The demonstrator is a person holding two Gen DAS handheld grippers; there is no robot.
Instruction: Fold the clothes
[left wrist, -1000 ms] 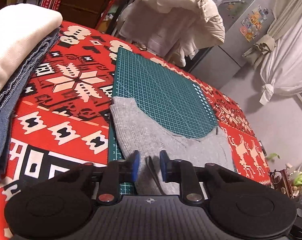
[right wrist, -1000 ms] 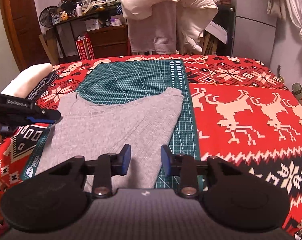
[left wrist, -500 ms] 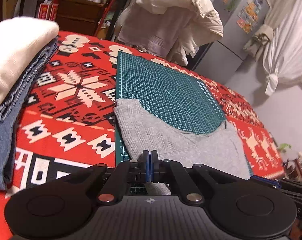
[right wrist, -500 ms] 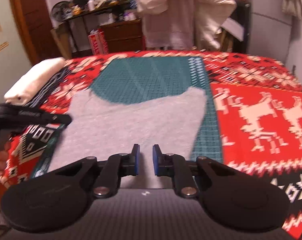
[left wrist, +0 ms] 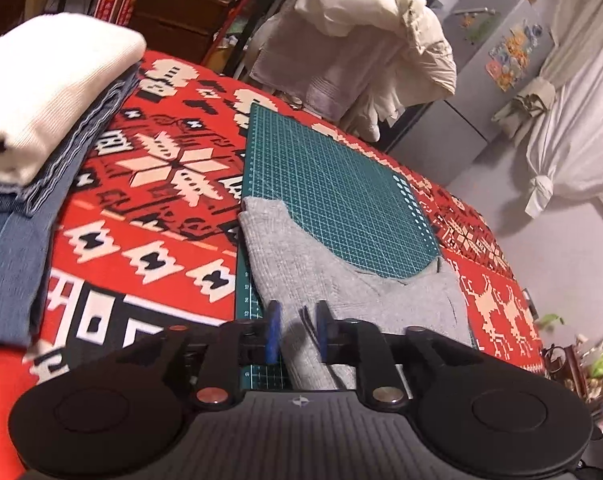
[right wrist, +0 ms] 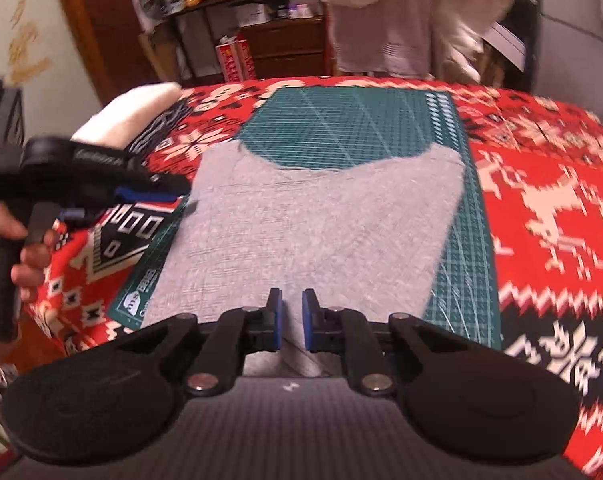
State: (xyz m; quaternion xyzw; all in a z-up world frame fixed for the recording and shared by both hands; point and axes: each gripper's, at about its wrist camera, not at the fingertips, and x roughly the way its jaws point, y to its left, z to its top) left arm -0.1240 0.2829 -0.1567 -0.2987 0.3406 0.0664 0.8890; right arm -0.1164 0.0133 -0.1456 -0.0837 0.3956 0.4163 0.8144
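The red patterned blanket (right wrist: pixel 549 208) covers the whole bed, soft and woven, and gives a wide flat place for folding. On it lies the green cutting mat (right wrist: pixel 353 124), stiff and gridded, probably as a firm surface with straight lines. The grey garment (right wrist: pixel 309 224) rests flat on the near half of the mat, a thin knit with a curved far edge. A stack of folded clothes (left wrist: pixel 41 100), a thick cream piece on top of blue ones, sits at the left side, probably already finished. The left gripper (left wrist: pixel 297 332) has its jaws partly open with the grey edge between them, not pinched. The right gripper (right wrist: pixel 291 320) hovers at the near hem, jaws a narrow gap apart, gripping nothing.
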